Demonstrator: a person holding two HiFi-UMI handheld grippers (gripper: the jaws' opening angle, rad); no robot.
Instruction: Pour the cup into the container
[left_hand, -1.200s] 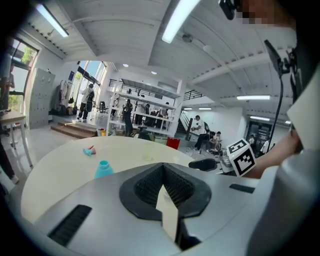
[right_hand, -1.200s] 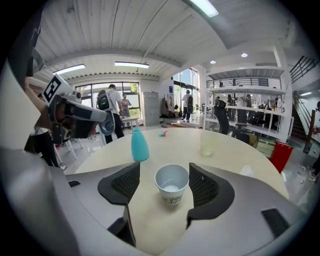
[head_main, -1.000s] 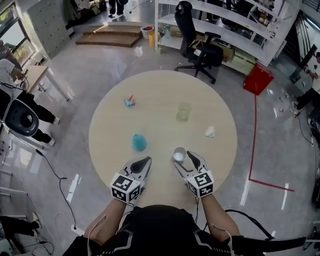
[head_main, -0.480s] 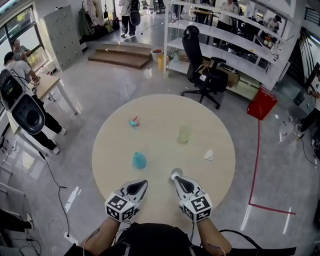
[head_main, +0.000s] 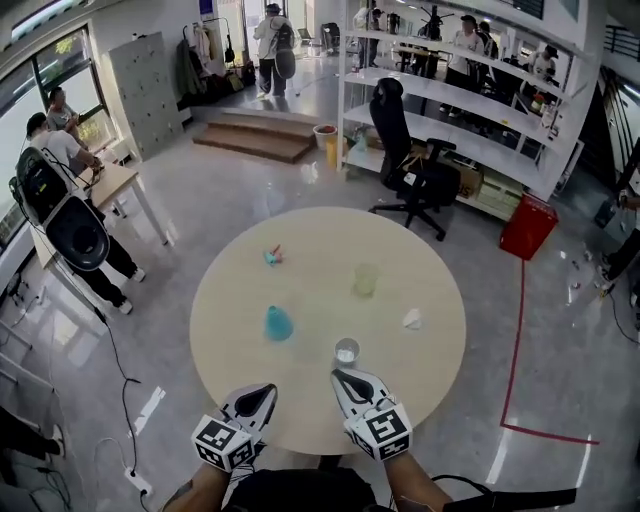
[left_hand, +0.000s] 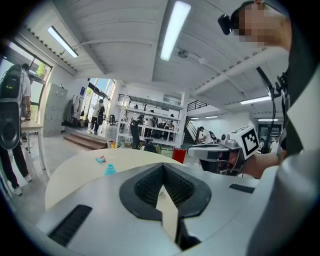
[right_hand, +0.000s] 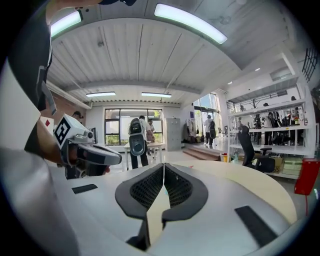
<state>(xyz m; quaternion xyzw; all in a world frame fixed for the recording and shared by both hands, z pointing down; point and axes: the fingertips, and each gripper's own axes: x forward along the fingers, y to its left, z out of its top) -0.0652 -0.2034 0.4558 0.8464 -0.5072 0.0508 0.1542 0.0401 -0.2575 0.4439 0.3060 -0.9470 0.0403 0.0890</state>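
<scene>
One teal object (head_main: 278, 324) near cup (head_main: 346, 351)

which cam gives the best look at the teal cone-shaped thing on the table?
Head view: the teal cone-shaped thing stands fully visible from above on the round table, with nothing covering it. The left gripper view shows it only small and side-on, far off on the tabletop. The right gripper view doesn't show it.

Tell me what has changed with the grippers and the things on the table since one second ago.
The right gripper, open at the white cup before, has drawn back from it and shut on nothing; the cup stands free on the table. The left gripper drew back too. The teal cone and green container stayed put.
</scene>
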